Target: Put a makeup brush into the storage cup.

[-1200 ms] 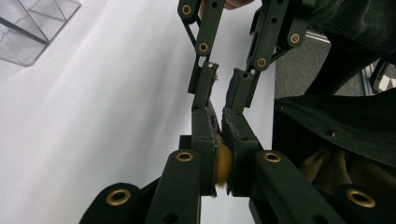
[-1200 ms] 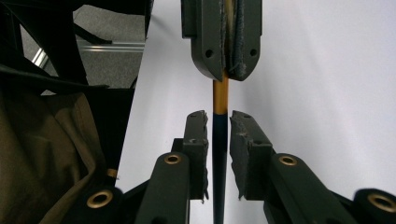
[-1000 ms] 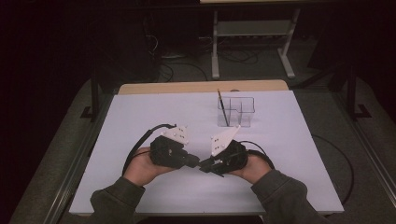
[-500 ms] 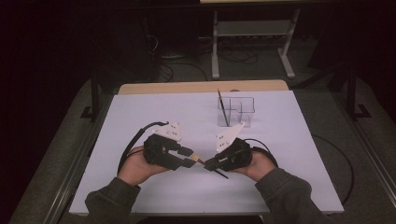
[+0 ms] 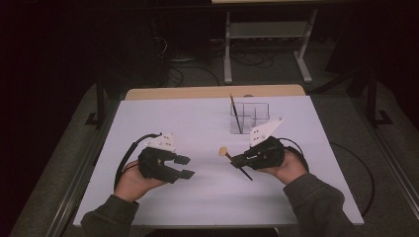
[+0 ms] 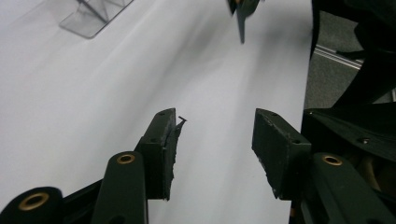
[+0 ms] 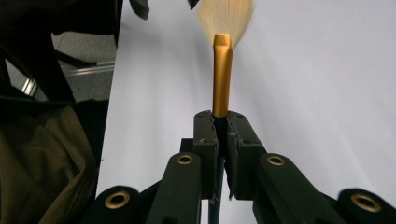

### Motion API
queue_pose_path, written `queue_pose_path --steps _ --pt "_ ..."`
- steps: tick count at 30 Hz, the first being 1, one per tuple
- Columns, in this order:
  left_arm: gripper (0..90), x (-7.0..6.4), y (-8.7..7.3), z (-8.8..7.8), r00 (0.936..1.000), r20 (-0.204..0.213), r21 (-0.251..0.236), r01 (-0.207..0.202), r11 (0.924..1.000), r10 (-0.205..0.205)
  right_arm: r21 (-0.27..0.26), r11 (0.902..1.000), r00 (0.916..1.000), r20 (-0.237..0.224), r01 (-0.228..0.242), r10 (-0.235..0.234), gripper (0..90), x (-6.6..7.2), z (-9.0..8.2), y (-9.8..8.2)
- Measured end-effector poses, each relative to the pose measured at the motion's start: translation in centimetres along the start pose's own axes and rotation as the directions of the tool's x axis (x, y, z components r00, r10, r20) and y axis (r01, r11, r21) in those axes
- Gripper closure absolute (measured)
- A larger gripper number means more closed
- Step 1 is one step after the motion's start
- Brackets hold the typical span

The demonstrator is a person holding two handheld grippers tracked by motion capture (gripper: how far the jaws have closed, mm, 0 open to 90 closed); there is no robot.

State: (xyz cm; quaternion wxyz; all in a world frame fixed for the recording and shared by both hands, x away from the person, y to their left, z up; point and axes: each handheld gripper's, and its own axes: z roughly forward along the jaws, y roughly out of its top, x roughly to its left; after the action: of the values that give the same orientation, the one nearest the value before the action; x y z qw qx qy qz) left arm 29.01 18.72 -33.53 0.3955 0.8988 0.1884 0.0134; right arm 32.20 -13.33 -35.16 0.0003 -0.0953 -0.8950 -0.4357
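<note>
the right gripper (image 5: 238, 159) held a brush (image 5: 234, 161) low over the middle of the white table (image 5: 197, 123). its fingers (image 7: 208, 140) were squeezed tight on the brush, just below the gold metal part. the grip was close to the hairs, likely so the brush would not wobble. the soft, pale hairs (image 7: 226, 17) pointed away from the gripper, toward the left side of the table. the dark handle stuck out behind the fingers, toward the near edge. in the high view the hairs looked just above the table or barely on it; i could not tell which.

the left gripper (image 5: 184, 167) sat on the near left, well apart from the brush. its fingers (image 6: 161, 149) were wide open and held nothing. they pointed toward the brush, so it looked ready to help or to take it.

a clear holder (image 5: 249, 117) with little boxes stood on the far side of the table, a bit to the right. another thin brush (image 5: 235, 112) leaned in its left box. that brush stood up with its tip high, so the holder seemed to be the home for brushes. the held brush probably belonged there too, and the right gripper was the one nearer to it.
</note>
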Motion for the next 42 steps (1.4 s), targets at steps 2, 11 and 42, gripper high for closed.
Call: queue_pose_path --steps 2,11,42 --pt "48.2 0.1 -0.4 0.0 0.9999 -0.010 0.004 0.000 1.0000 0.000 -0.003 0.9999 0.9999 0.011 -0.011 0.011 82.7 -0.2 -0.5 -0.2" --pt "45.7 0.5 -2.3 -0.5 0.9980 -0.057 -0.003 0.025 0.9997 -0.026 -0.047 0.9979 0.9982 0.038 -0.045 0.047 82.7 -0.9 -2.5 -1.0" --pt "38.4 0.9 -6.2 -1.4 0.9893 -0.123 -0.039 0.073 0.9966 -0.077 -0.084 0.9877 0.9821 0.124 -0.132 0.142 82.7 -3.1 -5.2 -1.2"
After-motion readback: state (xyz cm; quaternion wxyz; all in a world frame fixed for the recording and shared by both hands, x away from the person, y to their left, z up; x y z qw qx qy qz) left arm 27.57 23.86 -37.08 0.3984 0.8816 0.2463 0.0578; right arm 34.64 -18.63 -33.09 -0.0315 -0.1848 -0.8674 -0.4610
